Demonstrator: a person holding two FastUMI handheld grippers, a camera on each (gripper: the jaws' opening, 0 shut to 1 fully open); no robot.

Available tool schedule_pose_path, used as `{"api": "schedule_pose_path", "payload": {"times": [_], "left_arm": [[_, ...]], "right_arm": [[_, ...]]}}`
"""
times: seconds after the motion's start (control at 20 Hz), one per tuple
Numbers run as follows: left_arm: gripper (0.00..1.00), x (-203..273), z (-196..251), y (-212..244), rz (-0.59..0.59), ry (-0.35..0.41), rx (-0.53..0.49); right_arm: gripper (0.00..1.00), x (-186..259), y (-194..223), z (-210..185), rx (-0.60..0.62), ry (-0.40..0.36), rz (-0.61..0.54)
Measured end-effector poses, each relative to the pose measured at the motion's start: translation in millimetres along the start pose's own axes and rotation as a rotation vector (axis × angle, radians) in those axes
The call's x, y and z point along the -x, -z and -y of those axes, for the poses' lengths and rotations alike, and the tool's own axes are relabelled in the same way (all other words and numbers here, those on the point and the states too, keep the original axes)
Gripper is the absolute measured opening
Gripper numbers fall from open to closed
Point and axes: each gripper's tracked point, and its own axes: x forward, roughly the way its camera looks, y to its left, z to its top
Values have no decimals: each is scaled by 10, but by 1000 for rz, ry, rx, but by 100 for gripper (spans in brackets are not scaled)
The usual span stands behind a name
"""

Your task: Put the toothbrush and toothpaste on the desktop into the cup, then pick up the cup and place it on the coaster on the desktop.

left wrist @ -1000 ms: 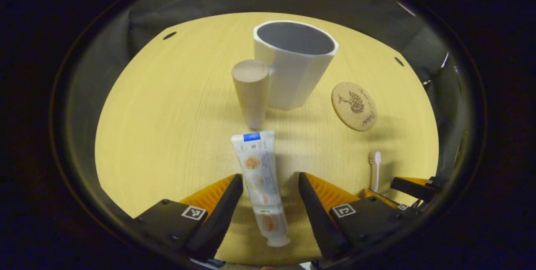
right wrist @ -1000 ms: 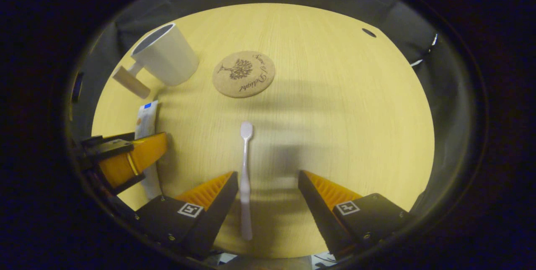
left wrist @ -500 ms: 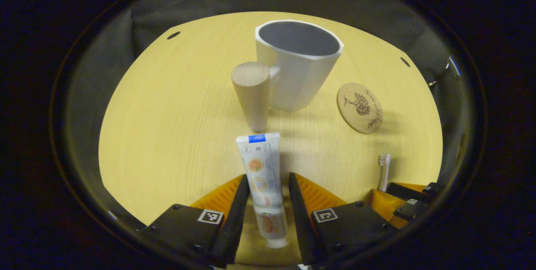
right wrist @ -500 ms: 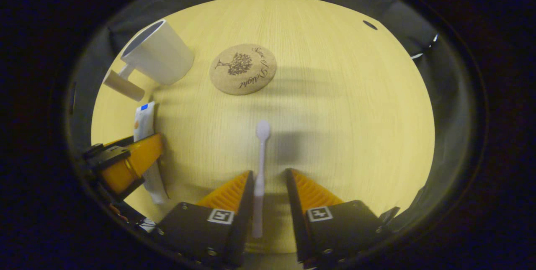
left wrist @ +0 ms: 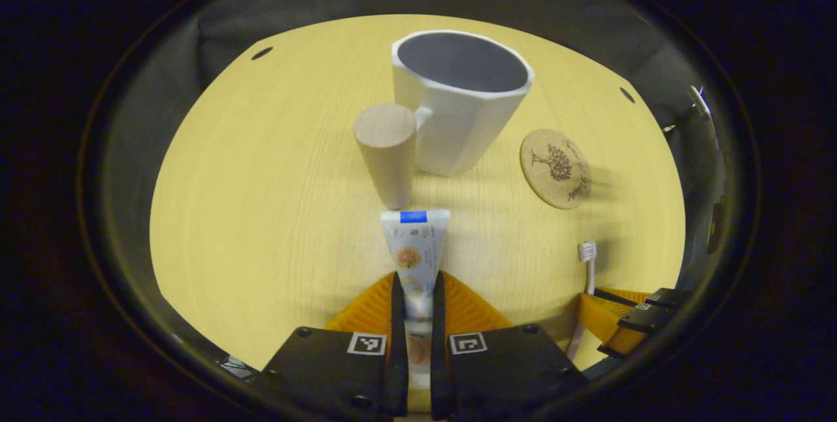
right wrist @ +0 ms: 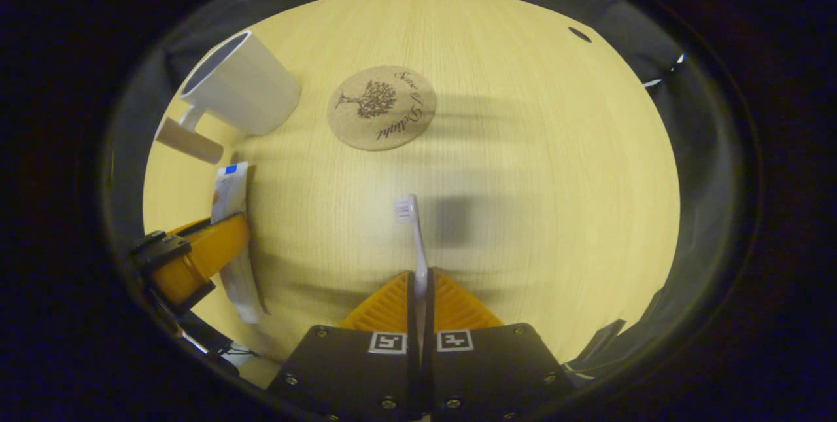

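In the left gripper view, your left gripper [left wrist: 414,291] is closed on the toothpaste tube [left wrist: 414,253]: both fingers press against its lower body at the bottom centre of the frame, and the flat crimped end with the blue band points toward the middle of the frame. Just above that end stands the white cup [left wrist: 458,98], upright with its open mouth visible, in the upper centre; its wooden handle [left wrist: 387,154] projects toward the lower left and ends just beside the tube's crimped end. The round cork coaster [left wrist: 556,168] lies flat on the wooden desktop [left wrist: 261,212] right of centre, near the cup but apart from it. In the right gripper view, your right gripper [right wrist: 420,284] is clamped on the toothbrush [right wrist: 416,245], with both fingers pressed against the handle at the bottom centre; the bristled head points up toward the middle of the frame. In this view the coaster [right wrist: 382,106] sits in the upper centre, the cup [right wrist: 239,86] in the upper left, and the toothpaste tube [right wrist: 230,192] at the left edge between the left gripper's fingers [right wrist: 203,255].
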Motion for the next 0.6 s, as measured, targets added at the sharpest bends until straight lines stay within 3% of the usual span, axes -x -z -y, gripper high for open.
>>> {"api": "schedule_pose_path", "payload": {"times": [0.15,0.6], "left_arm": [[20,156,8,26,3,45,27],[20,1088,279,-201,125,152,-16]], "right_arm": [[3,3,-11,-2,-1,0,-3],[3,9,-19,5,19,5,20]]}}
